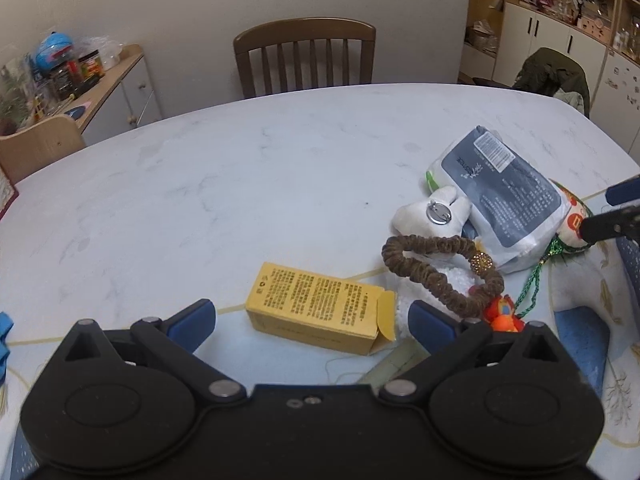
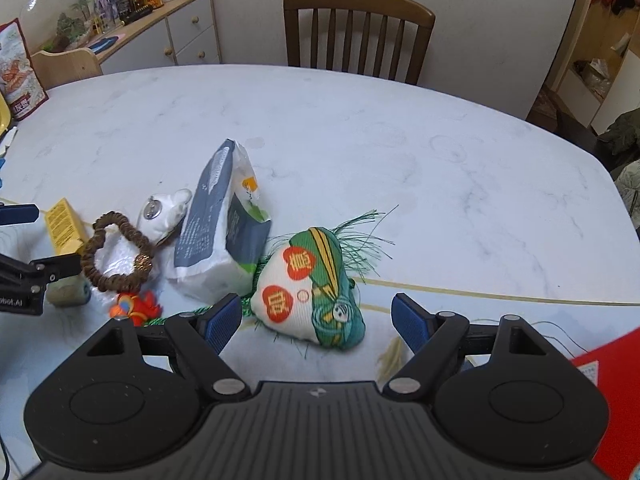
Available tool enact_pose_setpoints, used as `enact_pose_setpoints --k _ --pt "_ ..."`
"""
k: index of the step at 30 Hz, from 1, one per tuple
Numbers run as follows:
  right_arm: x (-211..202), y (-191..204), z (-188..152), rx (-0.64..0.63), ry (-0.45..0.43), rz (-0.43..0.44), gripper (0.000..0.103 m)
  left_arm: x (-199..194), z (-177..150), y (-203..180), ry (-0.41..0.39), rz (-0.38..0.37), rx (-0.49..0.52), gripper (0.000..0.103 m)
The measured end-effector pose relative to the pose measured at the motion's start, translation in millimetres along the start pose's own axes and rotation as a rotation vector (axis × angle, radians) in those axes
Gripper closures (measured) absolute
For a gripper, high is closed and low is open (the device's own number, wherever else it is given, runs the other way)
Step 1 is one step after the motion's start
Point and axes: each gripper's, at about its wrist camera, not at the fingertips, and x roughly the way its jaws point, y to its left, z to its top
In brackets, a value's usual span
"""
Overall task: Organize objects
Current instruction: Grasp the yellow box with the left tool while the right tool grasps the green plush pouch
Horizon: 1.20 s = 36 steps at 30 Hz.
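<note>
A yellow carton (image 1: 320,310) with an open end flap lies on its side on the marble table, directly between and just beyond the blue pads of my open left gripper (image 1: 312,322). To its right a brown scrunchie (image 1: 440,276) rests on a white plush toy (image 1: 432,216), beside a grey-and-white tissue pack (image 1: 508,188). In the right wrist view a white-and-green stuffed sachet (image 2: 312,292) with red patches and green tassels lies between the open fingers of my right gripper (image 2: 318,322), untouched. The tissue pack (image 2: 216,224), scrunchie (image 2: 116,252) and carton (image 2: 64,228) sit to its left.
A small orange charm (image 2: 136,306) lies near the scrunchie. A wooden chair (image 1: 304,56) stands at the table's far side. A sideboard (image 2: 160,28) with jars and clutter is at back left, shelving (image 1: 560,12) at back right. A red item (image 2: 616,392) lies at the near right.
</note>
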Motion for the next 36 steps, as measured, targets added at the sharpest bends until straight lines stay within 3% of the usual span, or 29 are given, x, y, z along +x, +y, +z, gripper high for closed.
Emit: enact_pose_setpoints --k 8,12,16,25,36 --pt "19 5 5 -0.006 0.023 0.004 0.022 6 -2 2 -0.015 -0.015 0.001 0.009" --pt "22 5 5 -0.001 0.023 0.003 0.022 4 -2 1 -0.035 -0.016 0.002 0.022" --pt "23 6 4 -0.001 0.031 0.009 0.034 2 -2 -1 -0.044 -0.013 0.0 0.029" --pt "12 8 -2 0.003 0.005 -0.002 0.05 -1 -1 4 -0.028 -0.001 -0.031 0.031" --pt "-43 -7 -21 0.08 -0.054 0.019 0.051 -31 2 5 -0.028 -0.012 -0.097 0.031"
